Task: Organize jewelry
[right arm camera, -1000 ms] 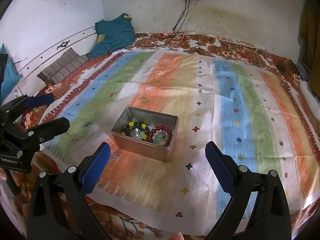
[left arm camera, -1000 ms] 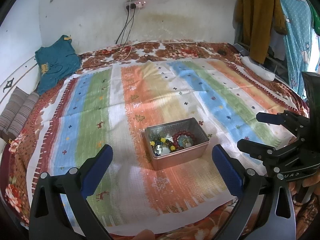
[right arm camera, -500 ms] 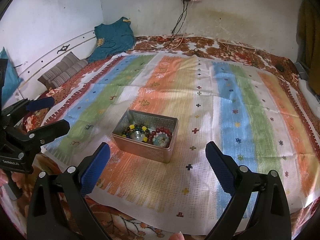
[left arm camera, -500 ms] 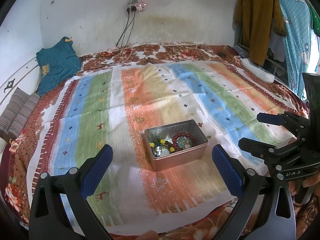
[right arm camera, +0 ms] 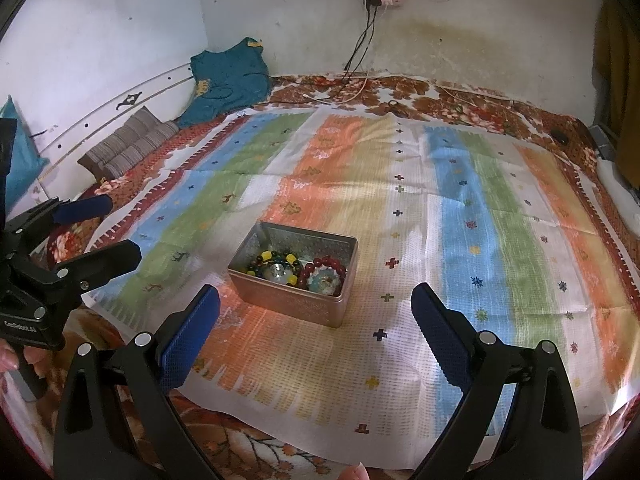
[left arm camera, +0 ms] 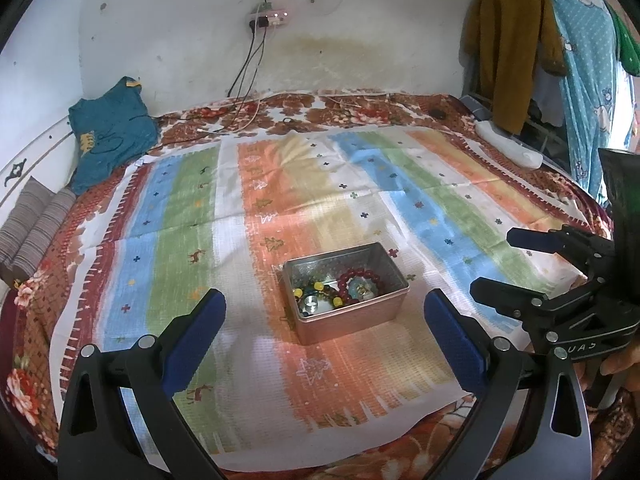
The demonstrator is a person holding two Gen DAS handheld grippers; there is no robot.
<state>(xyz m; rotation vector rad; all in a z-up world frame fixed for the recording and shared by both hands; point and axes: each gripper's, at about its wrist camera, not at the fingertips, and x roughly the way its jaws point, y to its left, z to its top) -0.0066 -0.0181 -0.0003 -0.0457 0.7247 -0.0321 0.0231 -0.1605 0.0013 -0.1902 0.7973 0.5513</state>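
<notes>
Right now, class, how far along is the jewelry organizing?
Done: the red bead bracelet and the yellow-and-dark bead bracelet lie inside the open rectangular metal tin on the striped cloth. In hand: nothing; left gripper and right gripper are open, short of the tin. Left: no lid visible.
</notes>
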